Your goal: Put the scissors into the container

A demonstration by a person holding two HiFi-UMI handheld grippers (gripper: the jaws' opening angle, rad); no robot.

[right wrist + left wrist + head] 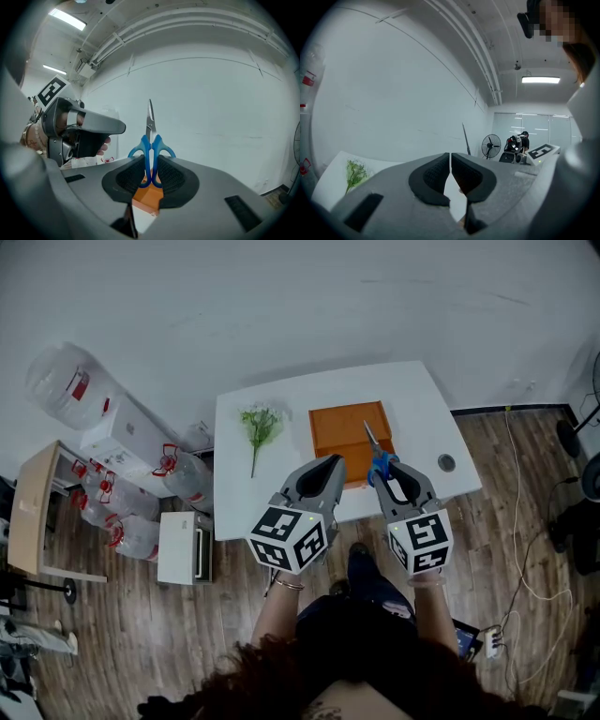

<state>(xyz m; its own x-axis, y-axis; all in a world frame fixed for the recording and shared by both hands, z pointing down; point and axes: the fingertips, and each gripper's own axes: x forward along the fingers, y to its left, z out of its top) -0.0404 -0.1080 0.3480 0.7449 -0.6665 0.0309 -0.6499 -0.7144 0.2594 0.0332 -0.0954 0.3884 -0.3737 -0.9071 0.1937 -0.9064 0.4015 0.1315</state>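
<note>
Nearest: left gripper pressed together on nothing, idle just beside the right. Right gripper pinching the scissors by the blue handles, one pad on each loop, blades closed and pointing away and slightly up.

Just beyond and below: orange container on the white table. Blades above its near right corner in the head view, scissors held in the air and not yet inside.

Judged as the carry-in step, with most of the approach done. To do it well:
- Carry forward past the near wall, handles included.
- Aim for the middle rather than the right edge.
- Tip the point down and lower to the container's floor.
- Only then spread the jaws.

Avoid letting go from height: risk of a bounce or a hang-up on the rim. No call for the left gripper here.

Farther left on the table, a green sprig, well apart from the path.
</note>
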